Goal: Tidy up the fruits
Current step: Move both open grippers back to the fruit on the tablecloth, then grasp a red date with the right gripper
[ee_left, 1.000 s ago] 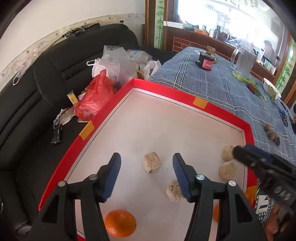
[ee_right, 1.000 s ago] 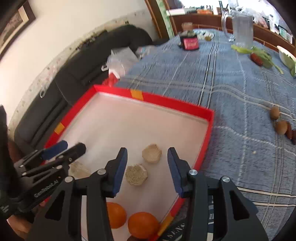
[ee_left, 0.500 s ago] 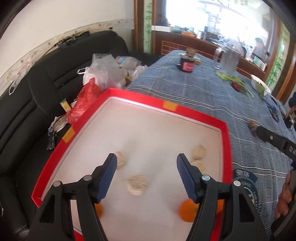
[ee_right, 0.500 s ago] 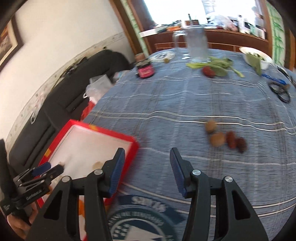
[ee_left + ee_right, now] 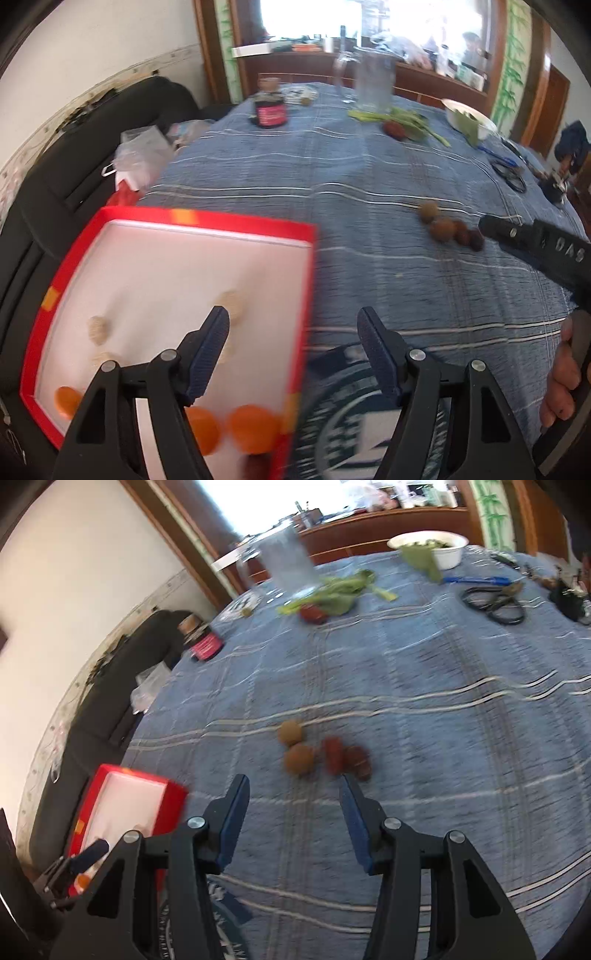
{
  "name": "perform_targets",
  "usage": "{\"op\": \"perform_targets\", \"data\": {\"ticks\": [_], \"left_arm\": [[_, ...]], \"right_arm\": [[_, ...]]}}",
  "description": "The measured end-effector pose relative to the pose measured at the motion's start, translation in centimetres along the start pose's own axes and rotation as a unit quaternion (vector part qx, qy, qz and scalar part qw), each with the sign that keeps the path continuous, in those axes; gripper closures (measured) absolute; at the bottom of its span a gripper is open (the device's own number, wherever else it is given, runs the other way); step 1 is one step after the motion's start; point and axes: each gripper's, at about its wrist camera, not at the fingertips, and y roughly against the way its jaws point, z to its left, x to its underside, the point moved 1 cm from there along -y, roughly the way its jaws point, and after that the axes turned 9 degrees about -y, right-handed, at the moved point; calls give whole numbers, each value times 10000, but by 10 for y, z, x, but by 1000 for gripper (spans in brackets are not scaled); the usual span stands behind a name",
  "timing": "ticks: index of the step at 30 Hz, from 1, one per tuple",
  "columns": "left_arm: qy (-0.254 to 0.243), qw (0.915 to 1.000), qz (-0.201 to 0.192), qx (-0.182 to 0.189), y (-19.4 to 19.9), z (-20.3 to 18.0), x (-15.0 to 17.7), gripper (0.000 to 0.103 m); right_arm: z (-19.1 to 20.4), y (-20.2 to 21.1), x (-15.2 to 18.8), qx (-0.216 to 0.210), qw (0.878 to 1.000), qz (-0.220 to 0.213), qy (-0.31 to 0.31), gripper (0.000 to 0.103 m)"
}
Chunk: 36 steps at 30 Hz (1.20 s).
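Fruit is lying in two places: oranges (image 5: pixel 253 428) and pale round pieces (image 5: pixel 99 328) are sitting in a red-rimmed tray (image 5: pixel 308 280) at the lower left of the left wrist view, while four small brown and dark red fruits (image 5: pixel 299 759) are clustering on the blue striped tablecloth (image 5: pixel 424 672), mid-frame in the right wrist view. Left gripper (image 5: pixel 293 352) is hanging released over the tray's right edge, its jaws having just been widening with nothing between them. Right gripper (image 5: pixel 293 812) is hovering released and empty, just short of the cluster. Risk, as a judgement: the fruits are touching, so closing jaws could nudge neighbours and send them rolling across the cloth.
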Motion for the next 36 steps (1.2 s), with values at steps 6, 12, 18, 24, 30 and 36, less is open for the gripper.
{"op": "perform_targets", "data": {"ticks": [6, 12, 18, 24, 30, 36], "left_arm": [[-250, 9996, 36, 82, -13, -40, -15, 31], [-679, 9975, -121, 121, -22, -70, -31, 31], [-895, 9955, -151, 263, -27, -84, -34, 31], [-720, 9970, -142, 230, -30, -68, -30, 31], [-498, 9985, -151, 178, -29, -48, -26, 31], [-402, 9988, -92, 273, -33, -40, -20, 31]], "right_arm": [[-50, 18, -30, -22, 9982, -122, -594, 51], [-84, 28, -49, -6, 9979, -100, -634, 51], [-82, 17, -47, -556, 9965, 322, -541, 51], [-66, 6, -37, -723, 9956, 486, -352, 54], [-55, -9, -28, -439, 9975, 549, -17, 60], [-30, -15, -15, 62, 9970, 365, 683, 65]]}}
